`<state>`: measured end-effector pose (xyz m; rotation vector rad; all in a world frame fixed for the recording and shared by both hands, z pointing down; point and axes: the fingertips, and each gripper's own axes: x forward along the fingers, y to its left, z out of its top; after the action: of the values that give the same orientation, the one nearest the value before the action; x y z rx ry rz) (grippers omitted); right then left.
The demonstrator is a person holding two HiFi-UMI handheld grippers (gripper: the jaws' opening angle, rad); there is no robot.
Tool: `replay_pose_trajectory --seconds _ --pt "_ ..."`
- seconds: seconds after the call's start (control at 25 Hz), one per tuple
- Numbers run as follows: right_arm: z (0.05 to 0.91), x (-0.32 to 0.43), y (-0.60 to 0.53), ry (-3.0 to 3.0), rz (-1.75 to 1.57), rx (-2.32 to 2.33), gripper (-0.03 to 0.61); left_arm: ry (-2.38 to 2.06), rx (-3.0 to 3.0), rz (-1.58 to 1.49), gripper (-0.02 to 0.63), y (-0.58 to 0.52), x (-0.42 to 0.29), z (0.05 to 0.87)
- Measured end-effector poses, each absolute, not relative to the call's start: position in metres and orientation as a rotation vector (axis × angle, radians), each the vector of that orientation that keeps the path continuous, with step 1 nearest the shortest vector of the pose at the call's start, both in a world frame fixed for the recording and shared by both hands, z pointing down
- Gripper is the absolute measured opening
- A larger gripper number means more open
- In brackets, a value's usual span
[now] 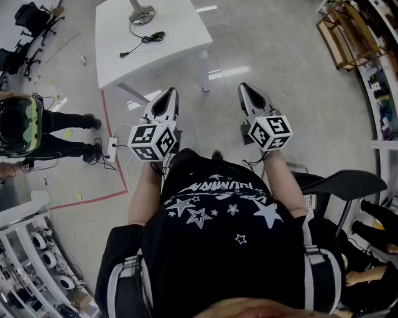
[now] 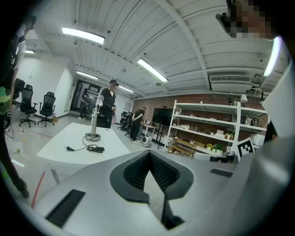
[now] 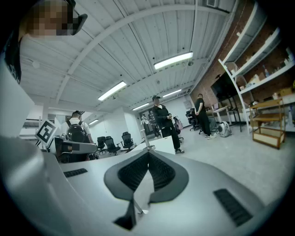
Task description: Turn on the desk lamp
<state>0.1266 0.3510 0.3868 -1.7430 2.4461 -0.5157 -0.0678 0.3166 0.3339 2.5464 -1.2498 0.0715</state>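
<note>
The desk lamp [image 2: 95, 119] is a silver stem on a round base [image 1: 142, 12] at the far end of a white table [image 1: 168, 43]. Its black cord [image 1: 144, 40] lies coiled on the tabletop with the plug loose. In the right gripper view the lamp [image 3: 147, 134] shows small, just above the jaw tips. My left gripper [image 1: 168, 94] and right gripper [image 1: 244, 88] are held side by side in front of my chest, well short of the table and over the floor. Both are shut with nothing between the jaws, as the left gripper [image 2: 149, 154] and right gripper [image 3: 148, 155] show in their own views.
A power strip [image 1: 112, 148] with cables lies on the floor by a red tape line [image 1: 111, 127]. A person [image 1: 37, 127] stands at the left, and others [image 2: 108, 107] stand beyond the table. Shelves [image 2: 212, 131] line the right wall. A black chair [image 1: 343, 184] is at my right.
</note>
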Motion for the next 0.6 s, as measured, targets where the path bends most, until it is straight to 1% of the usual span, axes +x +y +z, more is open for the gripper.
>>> replay_pose_trajectory --seconds 0.28,0.6 --pt "0.395 0.141 0.343 2.449 -0.545 -1.726 0.006 -1.28 2.519 0.056 0.008 0.31 -0.056 0.337" --pt "0.399 0.143 0.316 2.494 -0.543 -1.721 0.006 -1.302 2.49 0.017 0.008 0.277 -0.053 0.342"
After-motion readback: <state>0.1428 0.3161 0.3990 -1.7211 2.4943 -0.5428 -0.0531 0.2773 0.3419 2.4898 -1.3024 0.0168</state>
